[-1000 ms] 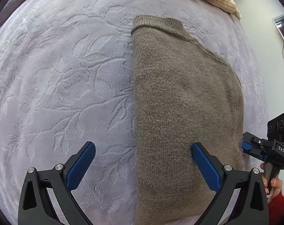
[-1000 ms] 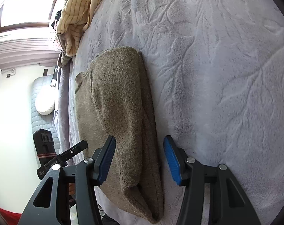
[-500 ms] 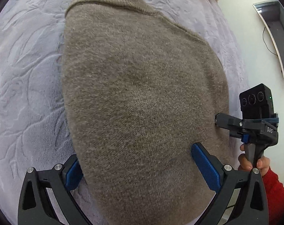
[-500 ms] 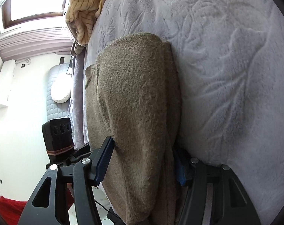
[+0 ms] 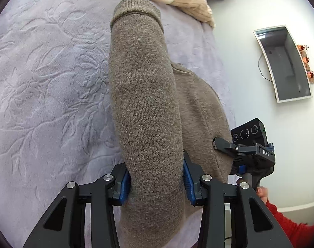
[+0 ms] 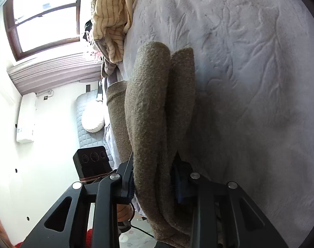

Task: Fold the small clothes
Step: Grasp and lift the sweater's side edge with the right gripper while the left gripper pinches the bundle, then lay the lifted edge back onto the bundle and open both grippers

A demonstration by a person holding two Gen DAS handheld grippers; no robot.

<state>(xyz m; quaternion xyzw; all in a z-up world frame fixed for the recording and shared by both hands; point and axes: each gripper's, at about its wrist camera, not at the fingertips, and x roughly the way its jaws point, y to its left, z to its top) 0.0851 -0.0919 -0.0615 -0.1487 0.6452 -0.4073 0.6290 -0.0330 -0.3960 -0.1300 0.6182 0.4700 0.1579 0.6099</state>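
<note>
Nearest in the left wrist view, the left gripper [image 5: 155, 180] is closing, and its blue pads already press a thick bunched fold of the brown sweater [image 5: 144, 107] from both sides. A second ago these jaws stood wide apart over the flat garment, one pad on the sweater and the other on the bare blanket. Now the cloth is gathered into a raised ridge that runs away from the jaws to the ribbed hem at the far end, while the rest of the sweater lies lower to the right on the grey embossed blanket [image 5: 47, 86].

In the right wrist view, the right gripper [image 6: 153, 183] is also closing and grasps the sweater's [image 6: 148, 111] near edge, with several layers squeezed between its pads. Earlier the cloth only lay loosely between its open fingers. The folded layers now stand up off the blanket [image 6: 250, 66] instead of lying flat.

Further off, the striped cream garment [image 6: 111, 12] stays heaped at the far edge of the bed, left of the sweater's tip.
</note>
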